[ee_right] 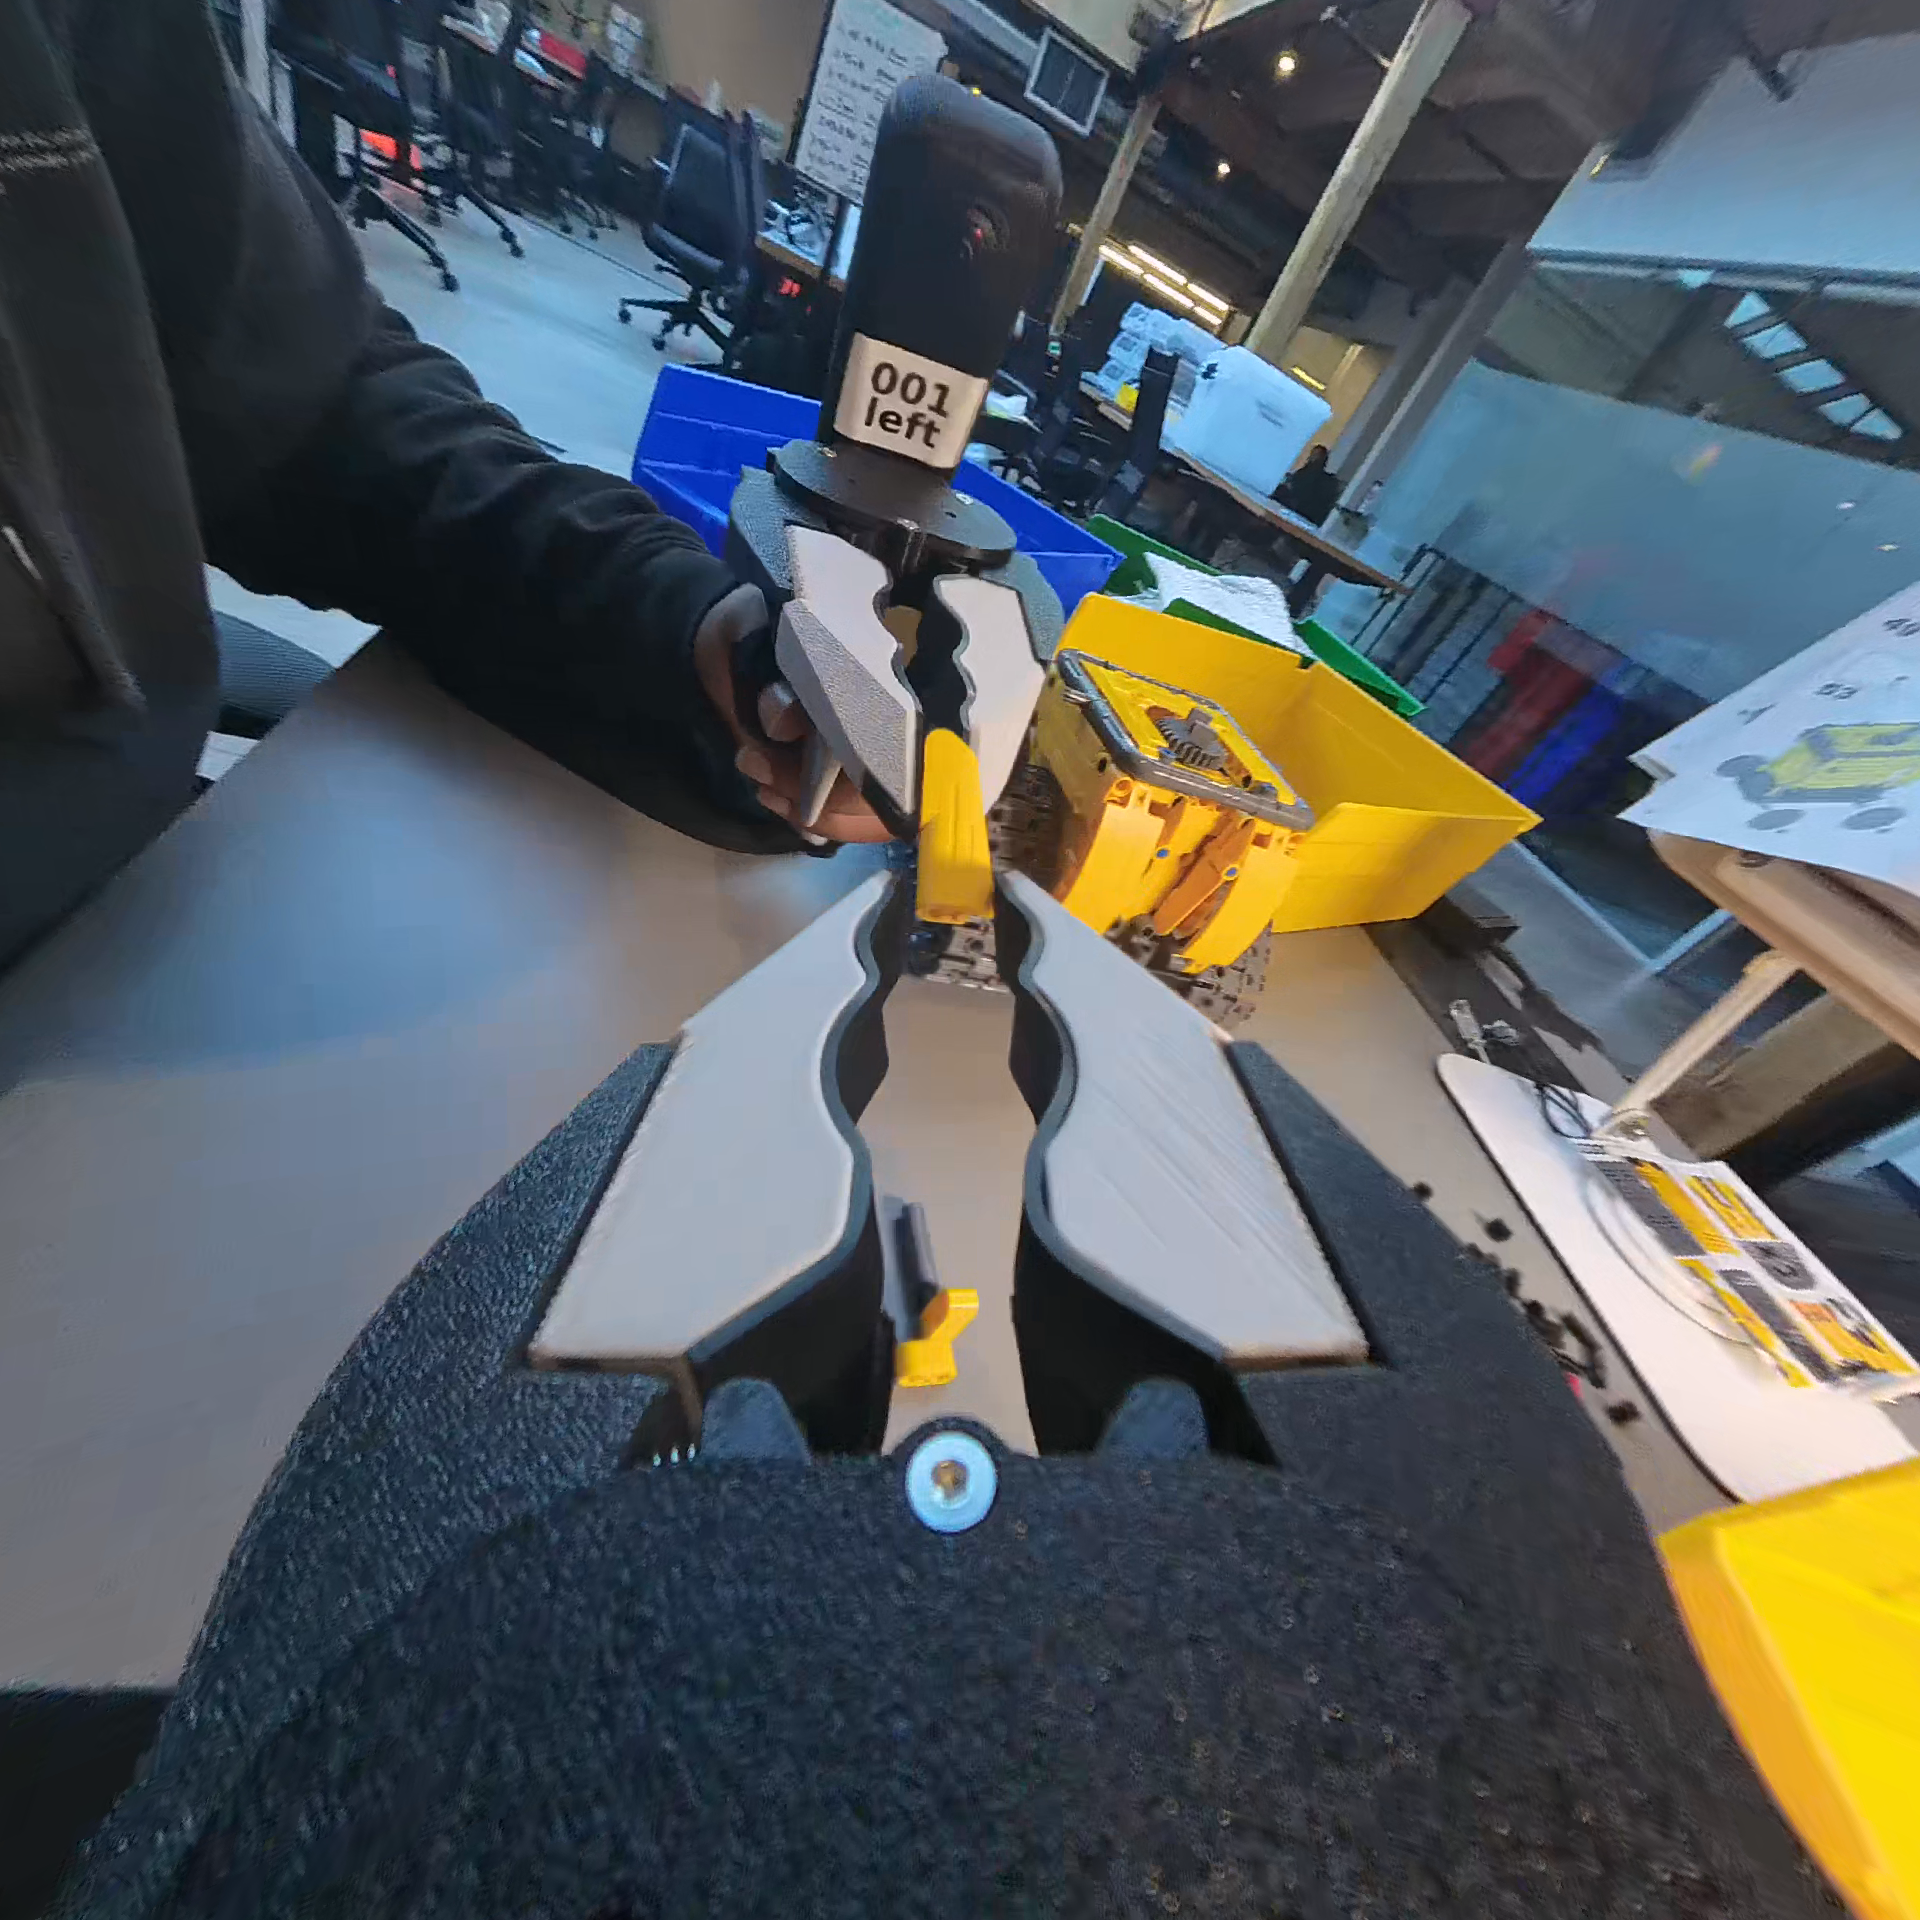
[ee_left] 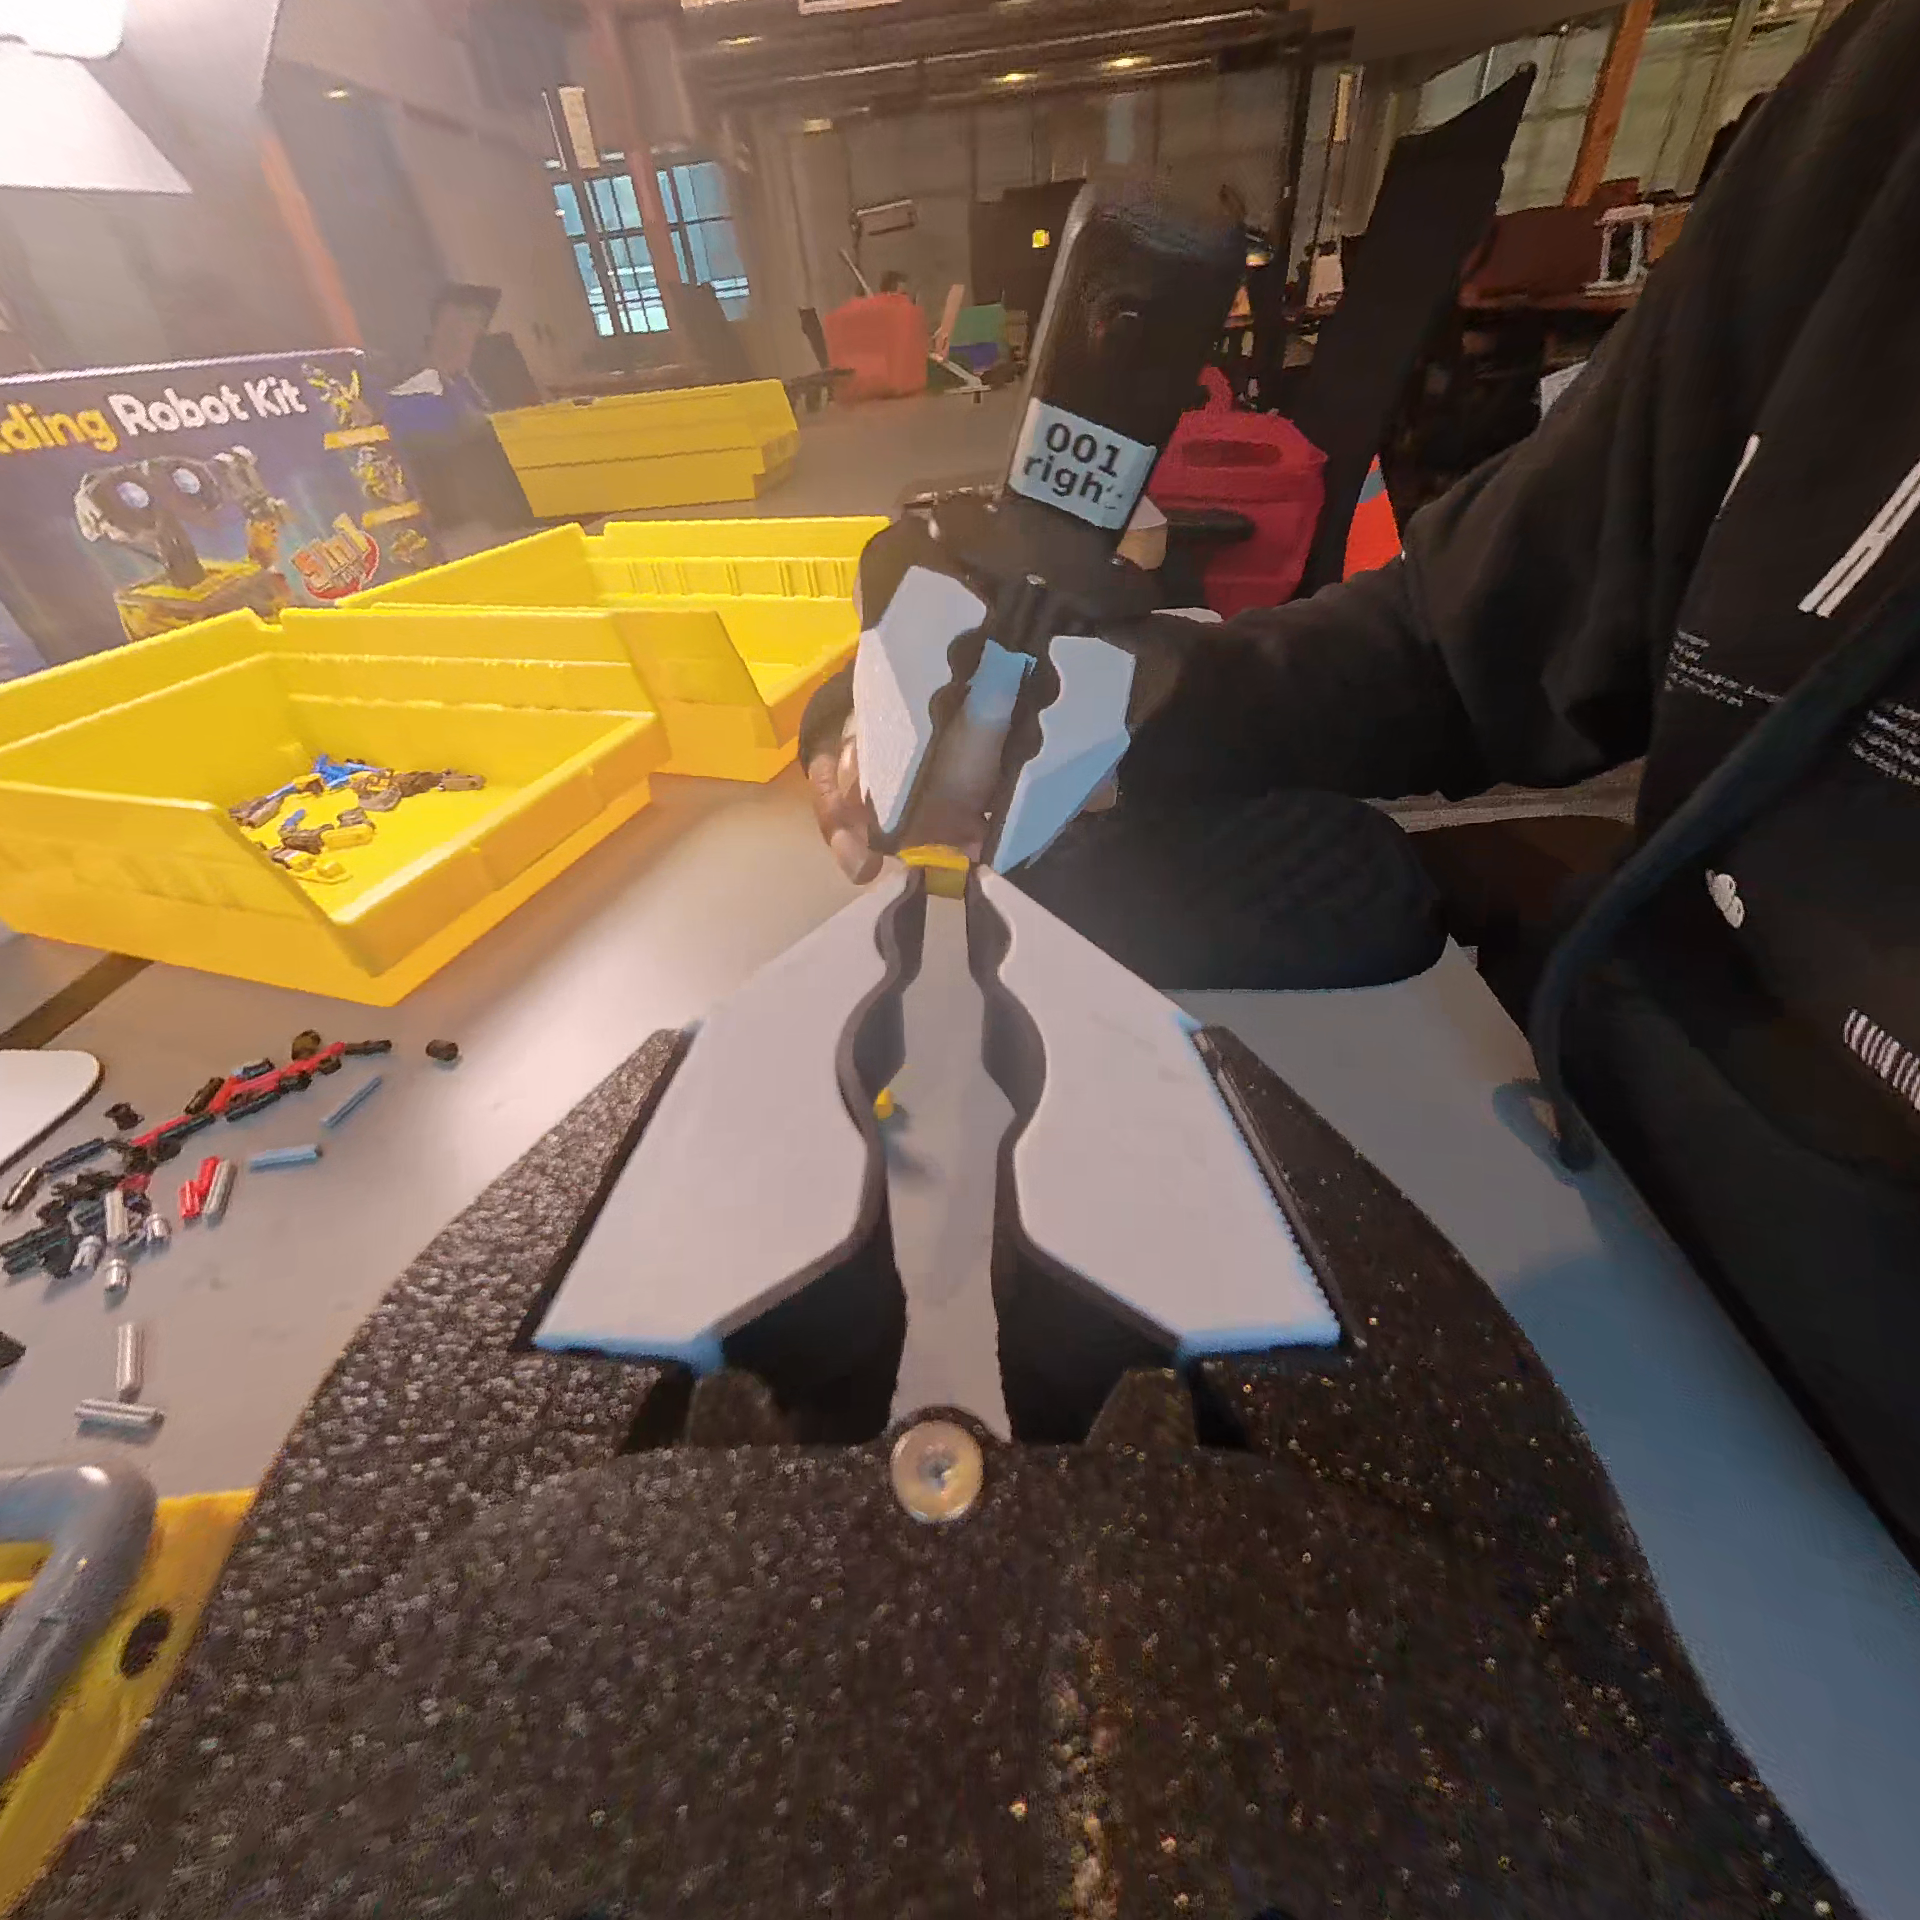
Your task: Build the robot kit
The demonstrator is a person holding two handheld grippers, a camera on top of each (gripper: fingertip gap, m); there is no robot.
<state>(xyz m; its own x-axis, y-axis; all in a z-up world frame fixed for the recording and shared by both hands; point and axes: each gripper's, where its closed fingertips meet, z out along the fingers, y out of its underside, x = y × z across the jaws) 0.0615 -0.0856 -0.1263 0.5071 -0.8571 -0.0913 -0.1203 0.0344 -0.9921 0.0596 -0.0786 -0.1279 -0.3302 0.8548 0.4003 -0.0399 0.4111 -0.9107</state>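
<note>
A long yellow plastic piece [ee_right: 951, 831] is held in the air between both grippers. My right gripper [ee_right: 948, 891] is shut on its near end. My left gripper [ee_right: 951, 753], held by a hand in a black sleeve, is shut on its far end. In the left wrist view my left gripper [ee_left: 943, 878] pinches the yellow piece [ee_left: 940, 864], and the right gripper [ee_left: 948, 831] meets it tip to tip from above. A small yellow and black part [ee_right: 925, 1320] lies on the grey table [ee_right: 312, 1091] below the fingers; it also shows in the left wrist view [ee_left: 888, 1107].
A yellow and grey toy model [ee_right: 1174, 800] stands just behind the grippers, with a yellow bin [ee_right: 1392, 790] behind it. Instruction sheets [ee_right: 1714, 1278] lie to the right. Yellow bins [ee_left: 343, 790], loose small parts [ee_left: 156, 1143] and a kit box [ee_left: 197, 488] sit on the left. My left and right fingertips are right by each other.
</note>
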